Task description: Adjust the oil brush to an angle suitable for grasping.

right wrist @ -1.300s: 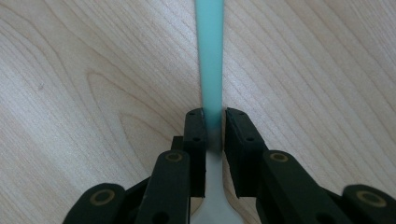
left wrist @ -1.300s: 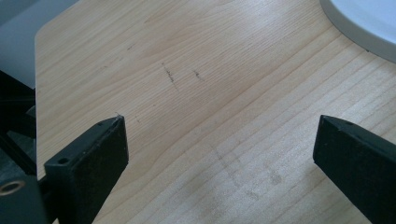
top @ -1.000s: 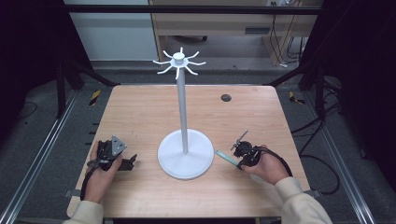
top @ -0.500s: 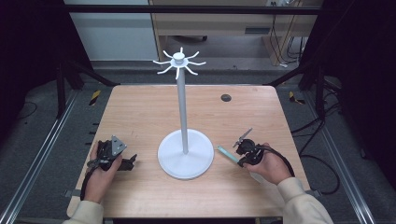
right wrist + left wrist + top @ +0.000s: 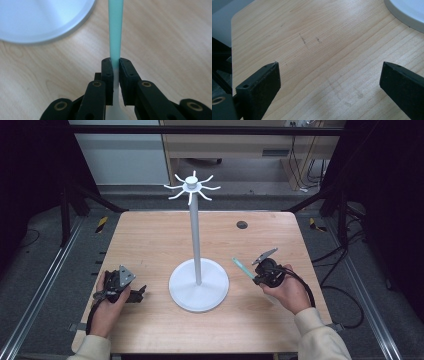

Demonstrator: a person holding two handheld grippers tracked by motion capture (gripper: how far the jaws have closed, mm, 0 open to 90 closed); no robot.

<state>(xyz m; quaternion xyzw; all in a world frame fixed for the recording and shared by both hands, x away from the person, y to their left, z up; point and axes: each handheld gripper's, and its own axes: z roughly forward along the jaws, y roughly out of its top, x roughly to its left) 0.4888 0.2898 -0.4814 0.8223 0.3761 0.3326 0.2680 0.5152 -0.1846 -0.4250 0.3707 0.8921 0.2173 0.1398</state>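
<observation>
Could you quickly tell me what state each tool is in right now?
Left tool: open, holding nothing, just over the table.
Right tool: closed on a thin green strip.

Cream sleeves, black right claw (image 5: pixel 114 66) with brass-ringed screws, grey three-cornered plates, black cables

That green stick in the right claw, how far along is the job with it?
Done: the right claw is shut on the pale green stick and holds it off the wooden table, beside the white stand's round base. In hand: carrying it. Probably left: getting it up to the hooks at the stand's top, which hang bare. The left claw rests open on the table.
</observation>
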